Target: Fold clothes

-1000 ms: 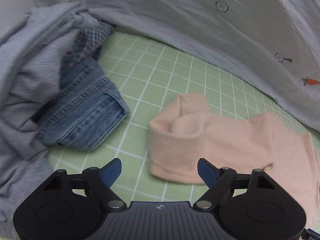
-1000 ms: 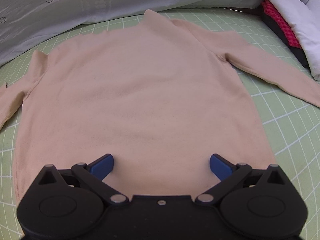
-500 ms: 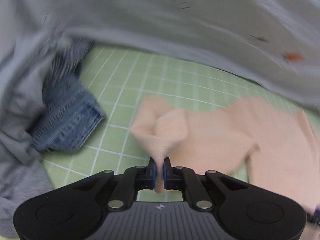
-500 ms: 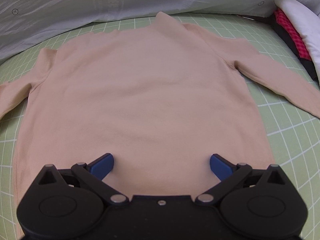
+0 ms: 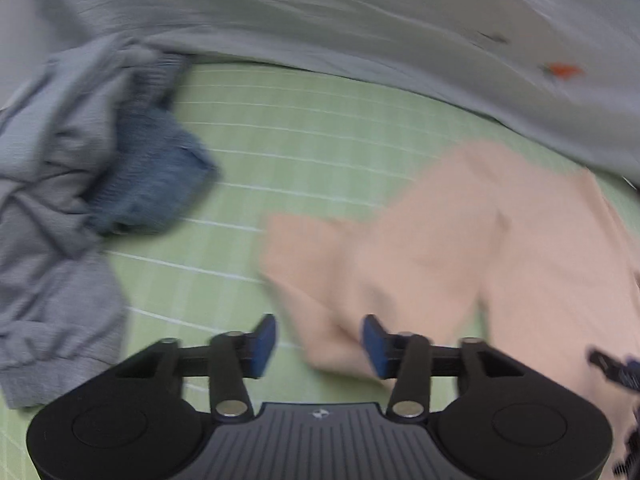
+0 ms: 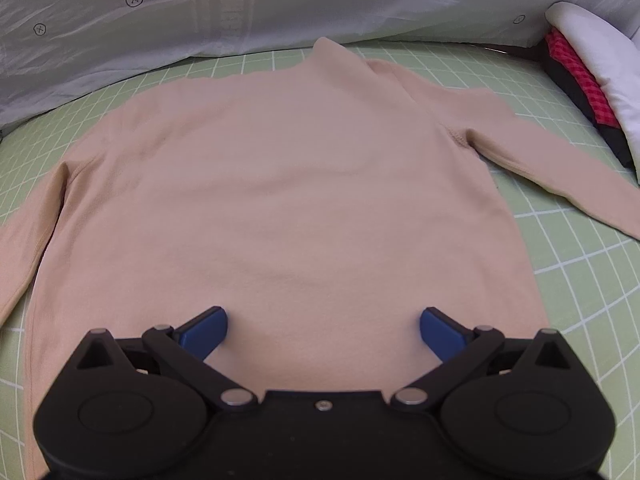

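Note:
A peach long-sleeved sweater (image 6: 288,184) lies flat on the green grid mat (image 6: 580,272), neck at the far end, sleeves spread to both sides. My right gripper (image 6: 323,330) is open over its lower hem, holding nothing. In the blurred left wrist view, my left gripper (image 5: 319,340) is open, with the end of the sweater's left sleeve (image 5: 360,280) lying between and just beyond its fingers, not gripped. The sleeve runs right to the sweater's body (image 5: 552,264).
A pile of grey clothing (image 5: 52,216) and blue jeans (image 5: 156,184) sits left of the left gripper. A pale printed sheet (image 6: 200,12) borders the far side of the mat. Folded white, red-checked and black clothes (image 6: 588,72) are stacked at the far right.
My left gripper shut on the sleeve end, pulled it rightward toward me, and has now opened, letting it go. The right gripper moved slightly forward over the sweater and stayed open.

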`<state>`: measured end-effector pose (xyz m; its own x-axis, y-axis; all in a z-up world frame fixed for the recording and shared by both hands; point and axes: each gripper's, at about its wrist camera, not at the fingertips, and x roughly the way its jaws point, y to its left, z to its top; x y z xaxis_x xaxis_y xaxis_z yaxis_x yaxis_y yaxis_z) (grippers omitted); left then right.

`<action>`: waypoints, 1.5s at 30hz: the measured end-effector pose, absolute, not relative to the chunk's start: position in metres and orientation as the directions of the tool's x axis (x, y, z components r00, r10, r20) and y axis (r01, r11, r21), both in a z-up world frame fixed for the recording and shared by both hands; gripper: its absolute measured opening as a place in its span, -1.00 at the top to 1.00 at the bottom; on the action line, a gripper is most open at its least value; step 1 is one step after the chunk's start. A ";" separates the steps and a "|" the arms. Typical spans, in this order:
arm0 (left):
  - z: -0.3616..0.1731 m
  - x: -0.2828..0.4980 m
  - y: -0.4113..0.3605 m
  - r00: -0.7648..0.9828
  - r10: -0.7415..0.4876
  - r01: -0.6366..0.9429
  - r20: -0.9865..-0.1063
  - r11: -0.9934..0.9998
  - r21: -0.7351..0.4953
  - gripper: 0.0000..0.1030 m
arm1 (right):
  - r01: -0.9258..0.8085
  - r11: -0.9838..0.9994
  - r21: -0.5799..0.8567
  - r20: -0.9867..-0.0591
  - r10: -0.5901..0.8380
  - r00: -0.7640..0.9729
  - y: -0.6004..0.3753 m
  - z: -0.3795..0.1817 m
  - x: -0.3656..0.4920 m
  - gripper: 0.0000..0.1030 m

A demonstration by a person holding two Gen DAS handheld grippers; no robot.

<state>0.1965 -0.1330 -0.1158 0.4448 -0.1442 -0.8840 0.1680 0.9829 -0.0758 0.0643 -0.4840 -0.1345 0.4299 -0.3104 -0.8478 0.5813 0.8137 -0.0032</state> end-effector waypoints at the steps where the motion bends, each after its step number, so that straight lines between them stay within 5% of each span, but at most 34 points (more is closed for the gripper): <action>1: -0.119 0.205 -0.126 0.441 -0.132 0.129 -0.888 0.988 -0.083 -0.12 | 0.583 0.812 -0.003 -0.847 -0.312 0.430 -0.484 -0.135 0.064 -1.00; 7: -0.149 0.238 -0.100 0.362 -0.224 -0.041 -0.905 0.966 -0.255 -0.12 | 0.592 0.806 -0.004 -0.847 -0.317 0.426 -0.483 -0.135 0.067 -1.00; 12: -0.158 0.241 -0.110 0.353 -0.219 -0.025 -0.910 0.970 -0.243 -0.07 | 0.603 0.798 -0.004 -0.849 -0.322 0.419 -0.482 -0.134 0.068 -1.00; 14: -0.161 0.241 -0.110 0.350 -0.237 -0.017 -0.907 0.966 -0.259 0.27 | 0.606 0.796 -0.004 -0.846 -0.326 0.422 -0.482 -0.135 0.067 -1.00; 15: -0.162 0.240 -0.109 0.346 -0.247 -0.017 -0.905 0.963 -0.270 0.82 | 0.607 0.795 -0.004 -0.845 -0.328 0.423 -0.482 -0.135 0.067 -1.00; 16: -0.163 0.237 -0.107 0.344 -0.247 -0.019 -0.906 0.963 -0.270 0.90 | 0.608 0.794 -0.004 -0.843 -0.330 0.425 -0.481 -0.135 0.066 -1.00; 29: -0.106 0.175 -0.029 0.459 -0.115 -0.192 -0.881 0.955 -0.225 0.91 | 0.602 0.798 -0.005 -0.818 -0.350 0.457 -0.478 -0.137 0.060 -1.00; 35: -0.086 0.180 -0.059 0.507 -0.096 -0.097 -0.856 0.981 -0.167 0.91 | 0.596 0.803 -0.004 -0.809 -0.353 0.470 -0.477 -0.138 0.057 -1.00; 41: -0.108 0.211 -0.126 0.466 -0.212 0.109 -0.859 0.977 -0.182 0.88 | 0.594 0.805 -0.004 -0.810 -0.351 0.470 -0.478 -0.137 0.057 -1.00; 45: -0.139 0.228 -0.144 0.352 -0.310 0.125 -0.883 0.951 -0.284 0.68 | 0.595 0.804 -0.004 -0.808 -0.353 0.472 -0.477 -0.138 0.056 -1.00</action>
<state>0.2277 -0.1444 -0.1393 0.3516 -0.3103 -0.8832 0.1246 0.9506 -0.2844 0.0564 -0.4767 -0.1375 0.4719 -0.3530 -0.8079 0.5947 0.8040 -0.0040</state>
